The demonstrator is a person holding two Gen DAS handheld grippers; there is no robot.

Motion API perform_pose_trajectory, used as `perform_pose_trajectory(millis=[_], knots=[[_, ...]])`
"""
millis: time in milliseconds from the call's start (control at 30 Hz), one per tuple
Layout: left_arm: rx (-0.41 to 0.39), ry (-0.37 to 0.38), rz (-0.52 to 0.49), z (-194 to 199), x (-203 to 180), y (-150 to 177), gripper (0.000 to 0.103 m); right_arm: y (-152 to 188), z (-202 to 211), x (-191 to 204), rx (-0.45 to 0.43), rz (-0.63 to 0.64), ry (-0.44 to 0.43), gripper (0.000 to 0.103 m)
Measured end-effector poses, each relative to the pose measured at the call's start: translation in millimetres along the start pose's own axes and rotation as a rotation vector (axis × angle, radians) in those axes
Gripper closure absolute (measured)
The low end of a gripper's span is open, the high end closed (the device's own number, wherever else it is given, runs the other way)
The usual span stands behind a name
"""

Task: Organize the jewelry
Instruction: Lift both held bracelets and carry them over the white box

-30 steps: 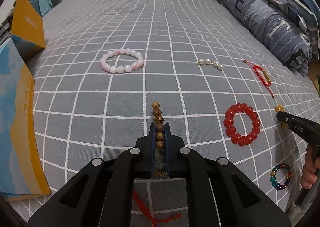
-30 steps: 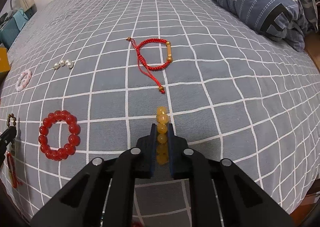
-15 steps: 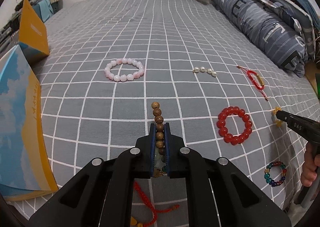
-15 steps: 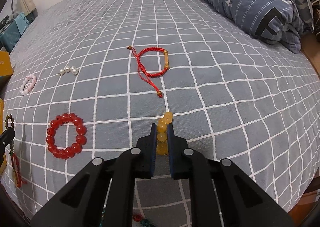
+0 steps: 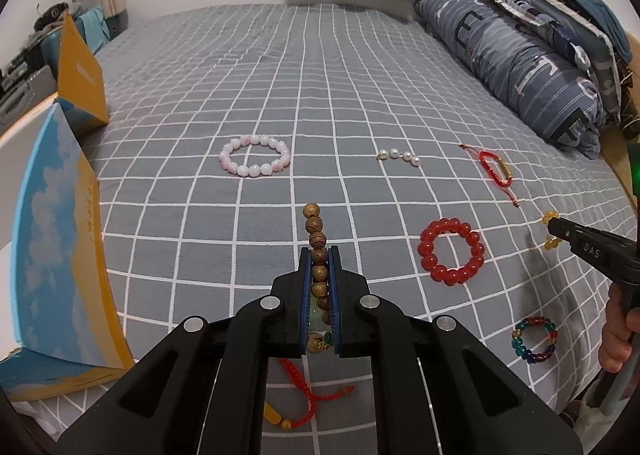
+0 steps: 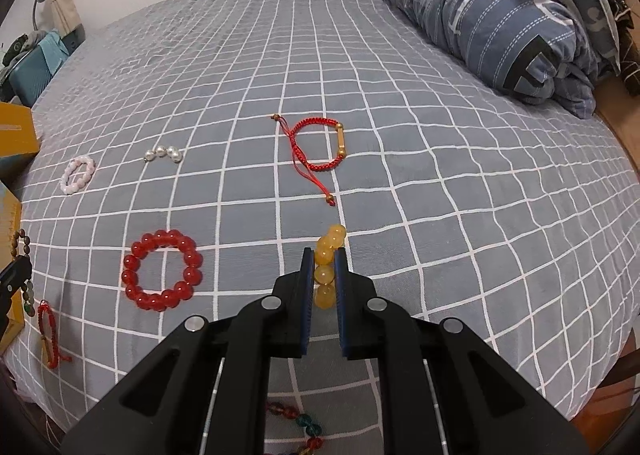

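My left gripper [image 5: 319, 255] is shut on a brown wooden bead bracelet [image 5: 316, 237], lifted off the grey checked bed; its beads stick out past the fingertips. My right gripper [image 6: 323, 257] is shut on a yellow bead bracelet [image 6: 329, 251], also raised above the bedspread. On the bed lie a red bead bracelet [image 5: 451, 251] [image 6: 162, 270], a pink bead bracelet [image 5: 255, 155] [image 6: 77, 174], a short pearl strand [image 5: 399, 155] [image 6: 163, 153], a red cord bracelet with a gold tube [image 5: 496, 171] [image 6: 318, 145], and a multicoloured bead bracelet [image 5: 534, 339]. Another red cord bracelet [image 5: 308, 395] lies under my left gripper.
An open blue and yellow box [image 5: 52, 239] stands at the bed's left edge. A rolled blue quilt [image 5: 520, 67] [image 6: 480, 11] lies along the right side. A hand [image 5: 618, 331] holds the right gripper. Curtains hang at the far wall.
Both grippers have risen from the bed with their bracelets, so more of the bedspread and the far wall shows. The jewellery on the bed has stayed in place.
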State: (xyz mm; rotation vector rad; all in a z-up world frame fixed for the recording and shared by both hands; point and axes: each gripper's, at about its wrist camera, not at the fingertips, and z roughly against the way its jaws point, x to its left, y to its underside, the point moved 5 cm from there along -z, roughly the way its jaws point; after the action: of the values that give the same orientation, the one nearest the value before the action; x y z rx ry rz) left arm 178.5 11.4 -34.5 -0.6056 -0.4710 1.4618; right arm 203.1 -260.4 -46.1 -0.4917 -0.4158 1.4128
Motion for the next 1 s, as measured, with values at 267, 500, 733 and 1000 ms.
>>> perform_pose_trajectory(millis=[267, 500, 733, 1000], knots=[[-0.030, -0.004, -0.003, 19.2, 0.7, -0.7, 0.096, -0.8, 17.1, 3.7, -0.027, 0.005, 0.000, 0.094], [-0.049, -0.011, -0.006, 34.1, 1.7, -1.1, 0.096, -0.3, 33.2, 9.3, -0.046, 0.016, -0.001, 0.094], [-0.069, -0.018, -0.004, 53.1, 4.4, -1.1, 0.096, 0.1, 52.2, 16.6, -0.068, 0.027, -0.003, 0.094], [-0.095, -0.036, 0.006, 78.2, 14.7, -1.3, 0.096, -0.1, 78.1, 29.2, -0.099, 0.040, -0.016, 0.094]])
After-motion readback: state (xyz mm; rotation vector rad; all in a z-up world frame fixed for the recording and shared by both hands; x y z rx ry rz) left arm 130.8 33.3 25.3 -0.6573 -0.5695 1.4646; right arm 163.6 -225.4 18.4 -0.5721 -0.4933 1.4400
